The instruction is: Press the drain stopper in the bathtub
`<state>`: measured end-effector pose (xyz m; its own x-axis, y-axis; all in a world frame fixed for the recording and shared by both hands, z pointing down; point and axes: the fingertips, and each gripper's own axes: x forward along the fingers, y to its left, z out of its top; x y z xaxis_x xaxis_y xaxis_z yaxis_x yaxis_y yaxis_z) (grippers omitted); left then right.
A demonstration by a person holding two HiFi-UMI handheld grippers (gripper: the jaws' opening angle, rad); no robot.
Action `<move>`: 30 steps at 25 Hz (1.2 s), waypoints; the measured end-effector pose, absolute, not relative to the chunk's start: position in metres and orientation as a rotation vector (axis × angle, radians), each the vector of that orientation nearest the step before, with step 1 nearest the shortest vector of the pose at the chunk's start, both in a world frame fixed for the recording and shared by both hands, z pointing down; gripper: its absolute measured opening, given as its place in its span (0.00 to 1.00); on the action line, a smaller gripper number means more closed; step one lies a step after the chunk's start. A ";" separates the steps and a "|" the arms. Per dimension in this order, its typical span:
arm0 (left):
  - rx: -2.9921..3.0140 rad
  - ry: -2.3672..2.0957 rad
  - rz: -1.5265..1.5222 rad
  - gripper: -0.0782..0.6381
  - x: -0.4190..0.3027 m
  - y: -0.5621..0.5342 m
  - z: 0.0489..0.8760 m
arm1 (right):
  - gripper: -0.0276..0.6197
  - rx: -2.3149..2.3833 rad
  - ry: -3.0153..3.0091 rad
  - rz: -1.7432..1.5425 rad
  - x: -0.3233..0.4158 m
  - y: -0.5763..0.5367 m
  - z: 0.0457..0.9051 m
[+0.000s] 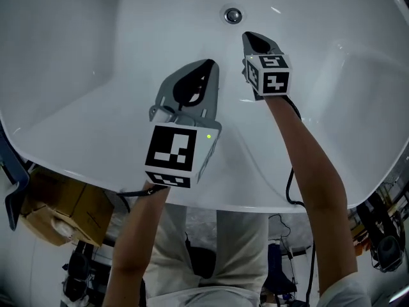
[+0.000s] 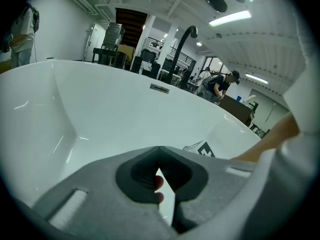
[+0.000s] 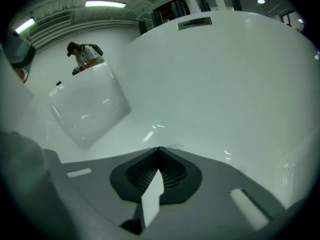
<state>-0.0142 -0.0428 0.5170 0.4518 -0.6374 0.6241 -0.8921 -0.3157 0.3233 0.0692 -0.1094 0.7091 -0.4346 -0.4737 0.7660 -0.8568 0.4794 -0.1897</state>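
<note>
- The bathtub [image 1: 89, 56] is white and fills most of the head view; both grippers are held inside its basin.
- The drain stopper [image 1: 232, 15] is a round metal disc set in the tub floor, at the top centre of the head view.
- The right gripper [image 1: 248, 38] points toward the drain stopper. Its tip is near the stopper but apart from it.
- In the right gripper view, the right gripper [image 3: 159, 148] has its jaw tips pressed together with nothing between them.
- The left gripper [image 1: 209, 63] is beside the right one, farther from the stopper, over bare tub floor.
- In the left gripper view, the left gripper [image 2: 159, 147] also has its jaw tips closed together and holds nothing.
- A rectangular overflow slot [image 2: 160, 88] sits high on the far tub wall.
- Cardboard boxes [image 1: 61, 203] lie outside the tub rim, at lower left.
</note>
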 end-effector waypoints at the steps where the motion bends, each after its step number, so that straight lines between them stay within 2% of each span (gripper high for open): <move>1: 2.063 -1.270 0.511 0.11 -0.013 -0.040 0.508 | 0.05 1.098 -2.089 0.767 0.069 -0.108 0.697; 18: 2.123 -1.259 0.509 0.11 -0.007 -0.045 0.398 | 0.05 1.228 -2.277 0.885 0.057 -0.086 0.513; 30: 2.168 -1.292 0.455 0.11 -0.002 -0.030 0.284 | 0.05 1.333 -2.452 0.864 0.069 -0.062 0.341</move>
